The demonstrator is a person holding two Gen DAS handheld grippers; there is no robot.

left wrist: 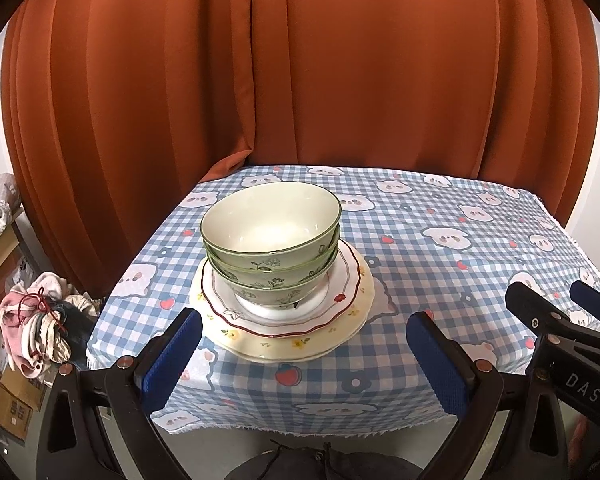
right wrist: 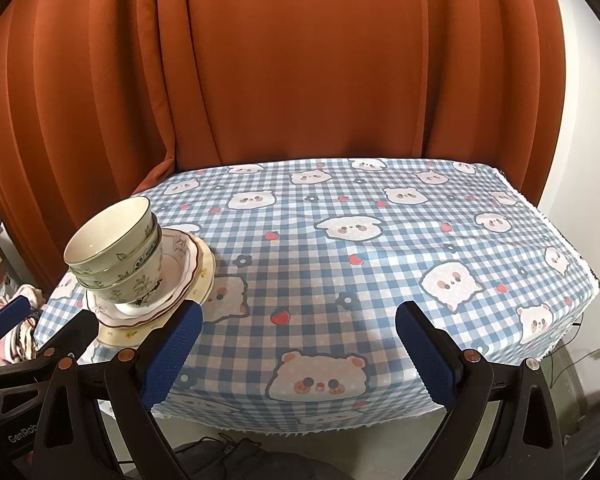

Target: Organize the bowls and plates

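Checked cloth table (left wrist: 440, 264), glazed nested bowls (left wrist: 271, 240) atop scalloped plates (left wrist: 342, 292); both grippers' fingers released.

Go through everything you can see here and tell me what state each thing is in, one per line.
Green bowls: three, nested, upright, empty on top.
Red-rimmed plate: under the bowls, on the yellow plate.
Yellow plate: bottom of the stack, flat on the tablecloth.
Tablecloth: spread over the table.
Left gripper: open, holding nothing.
Right gripper: open, holding nothing.
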